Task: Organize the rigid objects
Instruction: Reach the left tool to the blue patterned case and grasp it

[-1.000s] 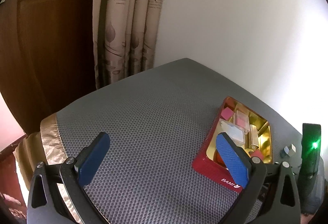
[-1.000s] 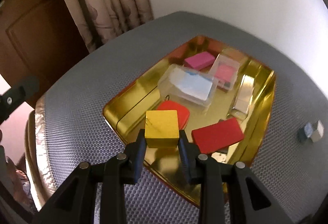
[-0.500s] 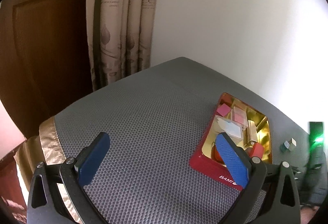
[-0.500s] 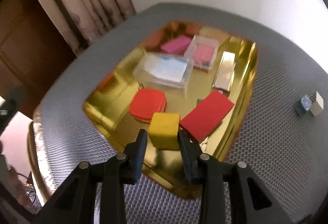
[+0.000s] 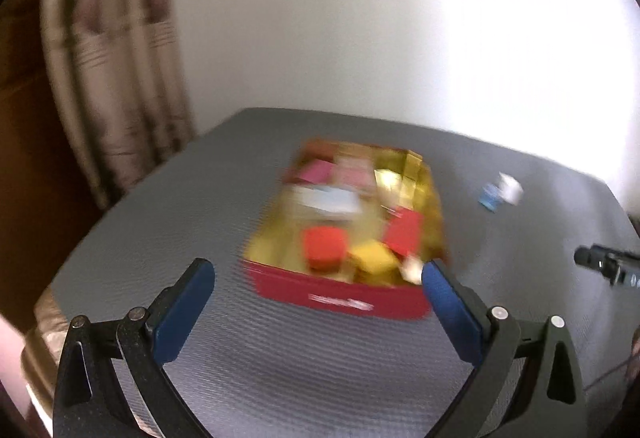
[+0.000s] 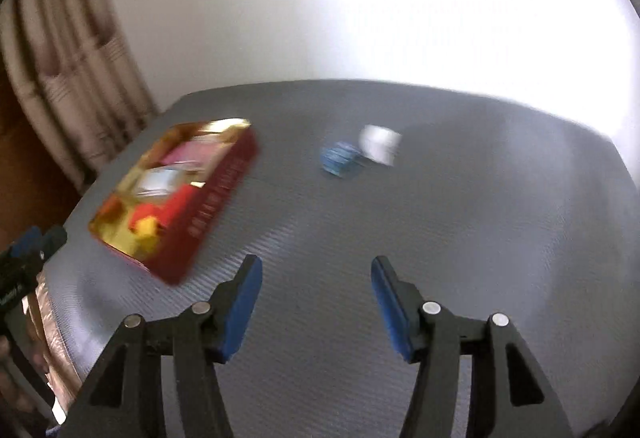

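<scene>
A: Right gripper (image 6: 316,278)?
B: Jaws apart, just been opening, nothing between the pads, only grey mat (image 6: 460,222) under them. Left gripper (image 5: 318,280) spread wide too, empty; far pad overlaps the tin's near corner in view, contact unclear.
A: Blur?
B: Heavy in both views. Label on the red tin (image 5: 340,296) unreadable.
A: Contents?
B: Yellow block (image 5: 374,258) near the front wall, beside an orange-red piece (image 5: 324,248) and a red slab (image 5: 404,234); pink pieces (image 5: 318,171) and a clear box (image 5: 328,197) further back. Edges smeared.
A: Outside the tin?
B: Blue cube (image 6: 340,157) and white cube (image 6: 378,143), just beside each other on the mat, well apart from the tin.
</scene>
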